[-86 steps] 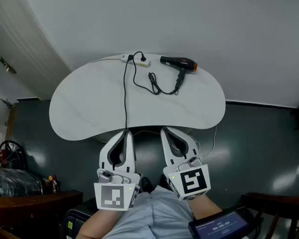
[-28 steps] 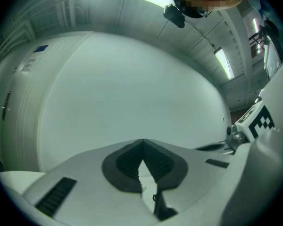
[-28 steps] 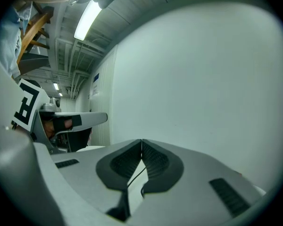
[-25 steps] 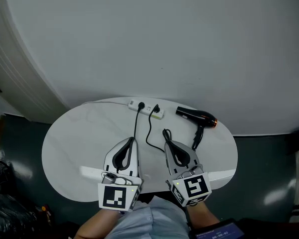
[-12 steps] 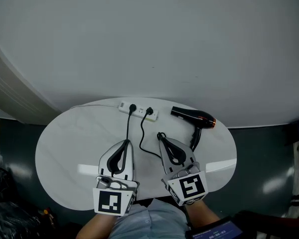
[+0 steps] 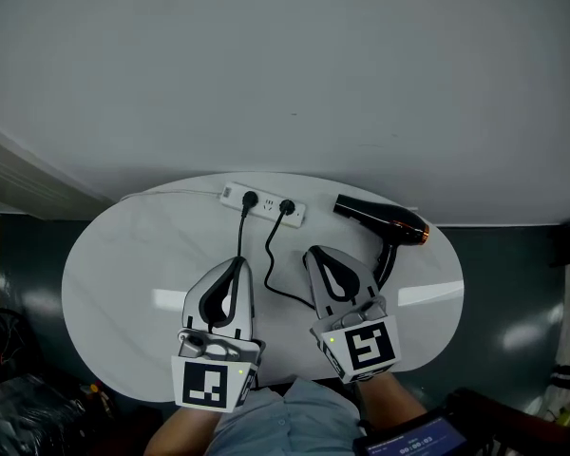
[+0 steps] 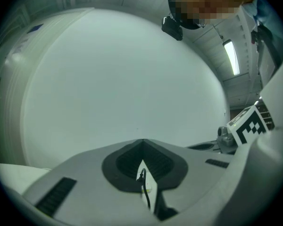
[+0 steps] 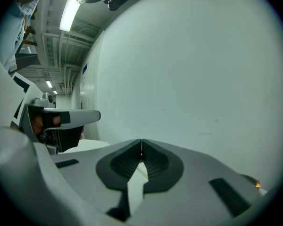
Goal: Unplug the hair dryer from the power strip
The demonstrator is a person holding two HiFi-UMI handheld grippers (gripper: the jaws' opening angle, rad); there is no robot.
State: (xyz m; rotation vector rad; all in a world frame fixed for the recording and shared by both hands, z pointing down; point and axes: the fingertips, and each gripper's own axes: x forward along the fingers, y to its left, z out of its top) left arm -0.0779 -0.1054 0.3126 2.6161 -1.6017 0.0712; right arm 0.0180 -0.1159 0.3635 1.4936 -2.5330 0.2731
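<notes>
A black hair dryer with an orange ring at its right end lies on its side at the far right of the white table. Its black cord loops left to a plug seated in the white power strip along the far edge.

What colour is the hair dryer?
The hair dryer is black with an orange end; the head view shows it best.

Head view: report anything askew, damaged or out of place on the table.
Nothing stands out. The power strip lies flat near the table's far edge, both plugs seated; the hair dryer lies on its side.
</notes>
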